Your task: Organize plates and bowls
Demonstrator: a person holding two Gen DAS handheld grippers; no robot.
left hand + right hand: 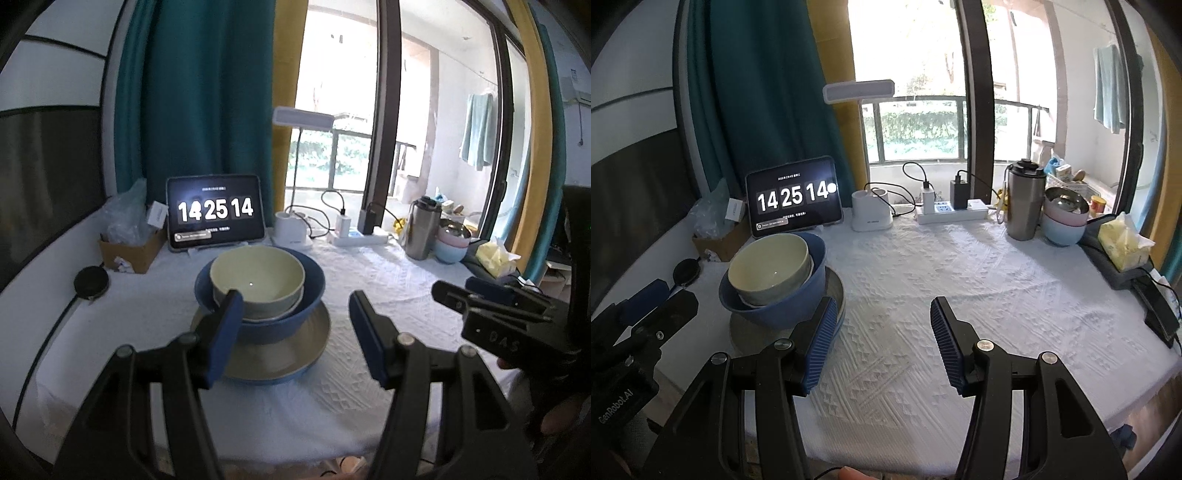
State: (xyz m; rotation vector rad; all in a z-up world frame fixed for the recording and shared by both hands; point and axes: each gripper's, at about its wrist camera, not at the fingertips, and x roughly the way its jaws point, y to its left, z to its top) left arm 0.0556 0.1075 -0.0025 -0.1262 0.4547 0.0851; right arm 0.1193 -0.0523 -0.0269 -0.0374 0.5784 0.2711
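Left wrist view: your left gripper (pixel 293 325) is hovering released, nothing between its pads, just short of the stack: a cream bowl (pixel 257 284) nesting in a blue bowl (pixel 280 317), sitting on a grey plate (pixel 288 354). Your right gripper (pixel 881 328) is also hanging spread and empty over bare tablecloth (pixel 960 277), with the stack at its left. Beyond, a tablet (pixel 794 197), lamp base (pixel 871 214), power strip (pixel 953 214), steel tumbler (pixel 1024 201) and spare bowls (pixel 1063 221) are lining the far edge.
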